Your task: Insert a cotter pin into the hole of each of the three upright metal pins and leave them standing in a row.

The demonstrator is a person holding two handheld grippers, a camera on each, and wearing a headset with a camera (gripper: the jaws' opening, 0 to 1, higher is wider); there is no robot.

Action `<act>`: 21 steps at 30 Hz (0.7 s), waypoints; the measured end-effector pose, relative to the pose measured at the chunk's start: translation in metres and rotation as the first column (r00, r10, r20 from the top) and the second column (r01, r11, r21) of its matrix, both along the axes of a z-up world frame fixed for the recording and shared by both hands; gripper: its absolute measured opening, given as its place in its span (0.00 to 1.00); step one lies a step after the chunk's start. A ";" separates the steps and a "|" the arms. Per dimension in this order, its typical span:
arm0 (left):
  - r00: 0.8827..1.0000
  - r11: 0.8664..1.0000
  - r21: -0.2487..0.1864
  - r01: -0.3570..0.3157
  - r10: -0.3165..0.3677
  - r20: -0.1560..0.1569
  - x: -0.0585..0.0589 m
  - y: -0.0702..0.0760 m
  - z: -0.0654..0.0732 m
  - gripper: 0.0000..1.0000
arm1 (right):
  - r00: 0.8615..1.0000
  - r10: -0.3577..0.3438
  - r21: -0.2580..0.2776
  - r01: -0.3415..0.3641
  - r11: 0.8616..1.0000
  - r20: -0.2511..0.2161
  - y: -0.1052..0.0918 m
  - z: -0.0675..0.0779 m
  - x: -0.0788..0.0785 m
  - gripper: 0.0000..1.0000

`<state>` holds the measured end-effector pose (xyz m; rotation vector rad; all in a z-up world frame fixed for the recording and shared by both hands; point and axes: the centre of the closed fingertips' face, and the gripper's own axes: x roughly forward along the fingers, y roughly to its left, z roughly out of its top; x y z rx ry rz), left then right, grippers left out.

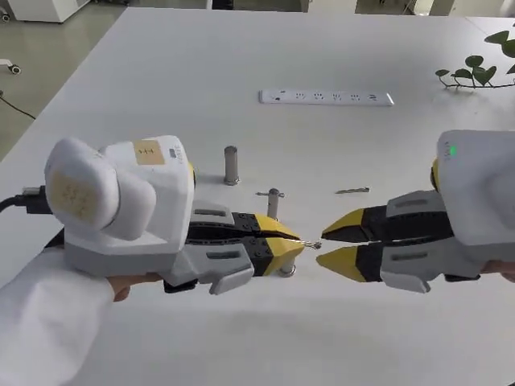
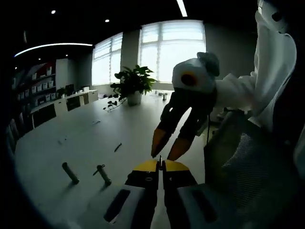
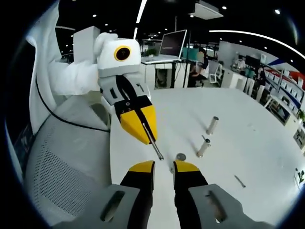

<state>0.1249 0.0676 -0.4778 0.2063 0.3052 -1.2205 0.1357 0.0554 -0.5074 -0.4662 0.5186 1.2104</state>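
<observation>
My head camera looks forward and down from close above the white counter (image 1: pixel 161 72). The camera on my left gripper (image 1: pixel 302 244) faces along its jaws straight at my right gripper (image 1: pixel 322 244), whose camera looks back the opposite way, both very near. They share the cotter pin (image 2: pixel 160 160) between the tips and two upright metal pins (image 3: pixel 212 125) on the counter.
</observation>
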 end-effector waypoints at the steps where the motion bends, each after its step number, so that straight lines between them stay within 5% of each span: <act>1: 1.000 1.000 0.009 0.019 -0.019 0.020 -0.002 -0.001 0.000 0.00 | 1.000 0.008 0.006 -0.008 1.000 -0.002 0.002 0.000 -0.002 0.09; 9: 0.997 0.997 0.025 0.068 -0.069 0.035 -0.009 -0.003 -0.002 0.00 | 0.998 0.065 -0.004 -0.065 0.998 -0.015 0.009 -0.003 -0.015 0.04; 21: 0.991 0.990 0.056 0.132 -0.133 0.014 -0.017 0.001 -0.009 0.00 | 0.991 0.124 -0.020 -0.125 0.992 -0.046 0.010 -0.011 -0.025 0.00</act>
